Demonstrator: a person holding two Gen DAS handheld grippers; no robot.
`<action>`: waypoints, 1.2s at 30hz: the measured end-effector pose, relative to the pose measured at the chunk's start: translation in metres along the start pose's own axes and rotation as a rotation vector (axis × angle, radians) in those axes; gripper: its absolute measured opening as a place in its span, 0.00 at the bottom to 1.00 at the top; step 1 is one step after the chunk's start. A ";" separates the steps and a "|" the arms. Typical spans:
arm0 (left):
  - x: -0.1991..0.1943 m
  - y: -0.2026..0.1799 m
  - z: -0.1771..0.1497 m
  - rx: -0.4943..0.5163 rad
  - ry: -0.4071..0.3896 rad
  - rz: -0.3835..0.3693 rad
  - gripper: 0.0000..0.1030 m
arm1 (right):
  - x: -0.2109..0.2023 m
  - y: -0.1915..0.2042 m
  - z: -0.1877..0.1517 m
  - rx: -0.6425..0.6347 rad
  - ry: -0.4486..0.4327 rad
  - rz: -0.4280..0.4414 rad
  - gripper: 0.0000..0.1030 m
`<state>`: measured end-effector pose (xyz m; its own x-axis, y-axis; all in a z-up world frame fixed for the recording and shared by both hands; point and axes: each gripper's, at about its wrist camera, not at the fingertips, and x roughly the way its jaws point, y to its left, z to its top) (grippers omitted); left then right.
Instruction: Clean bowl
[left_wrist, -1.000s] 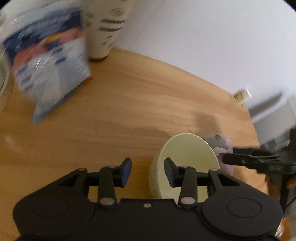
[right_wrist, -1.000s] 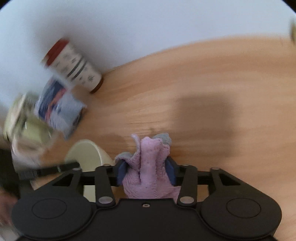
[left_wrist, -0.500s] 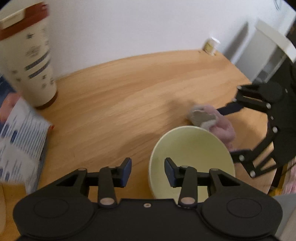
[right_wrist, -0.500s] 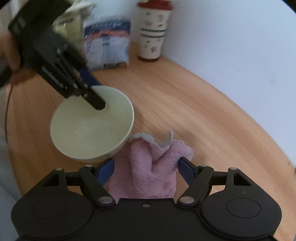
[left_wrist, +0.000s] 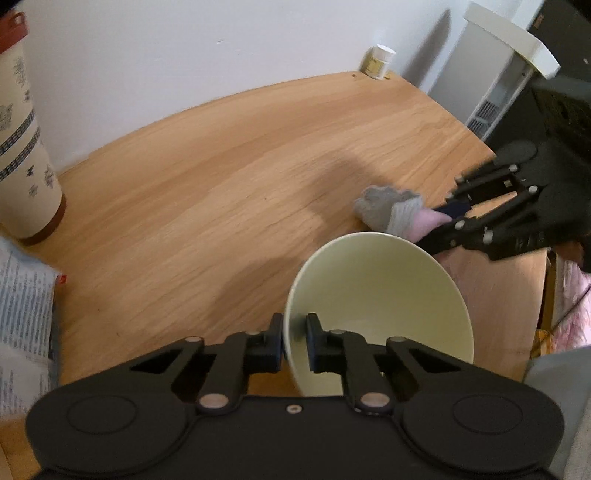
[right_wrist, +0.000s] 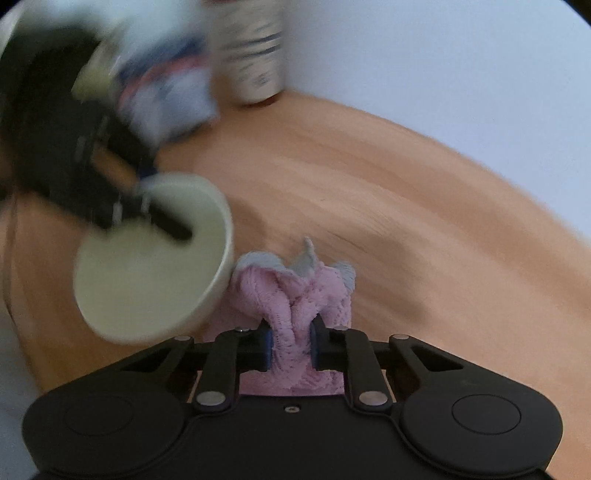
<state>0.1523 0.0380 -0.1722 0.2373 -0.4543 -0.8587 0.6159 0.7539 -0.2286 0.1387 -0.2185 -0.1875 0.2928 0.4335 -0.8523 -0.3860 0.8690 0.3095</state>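
Both tools gripped, bowl steadied for wiping

The left gripper (left_wrist: 294, 341) had just closed its jaws on the bowl (left_wrist: 380, 295) rim, tilting it near the counter's (left_wrist: 221, 177) front edge; the right gripper (right_wrist: 290, 345) had just closed its jaws on the pink cloth (right_wrist: 295, 295) beside it, likely ready to wipe inside.

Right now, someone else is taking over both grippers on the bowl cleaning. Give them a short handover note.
Left gripper: jaws have just closed, now clamped on the near rim of the pale bowl, one finger inside, one outside; the bowl looks tilted.
Right gripper: jaws have just closed, now pinching the bunched pink cloth, which sits beside the bowl on the wooden table.
Done: both grips secured.
Left: wiping has not started; the cloth is outside the bowl. Bring it in and wipe the inside.
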 end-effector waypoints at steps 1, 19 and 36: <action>-0.001 0.001 -0.002 -0.049 -0.007 0.010 0.11 | -0.001 -0.011 -0.003 0.131 -0.022 0.036 0.20; -0.017 0.001 -0.052 -0.693 -0.099 0.132 0.08 | 0.023 -0.038 -0.028 0.838 -0.112 0.379 0.19; -0.019 -0.012 -0.059 -0.760 -0.087 0.169 0.07 | -0.007 0.045 -0.048 0.152 0.059 0.270 0.17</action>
<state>0.0957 0.0656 -0.1798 0.3594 -0.3159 -0.8781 -0.1100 0.9201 -0.3760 0.0775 -0.1941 -0.1881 0.1442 0.6429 -0.7523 -0.3064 0.7519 0.5838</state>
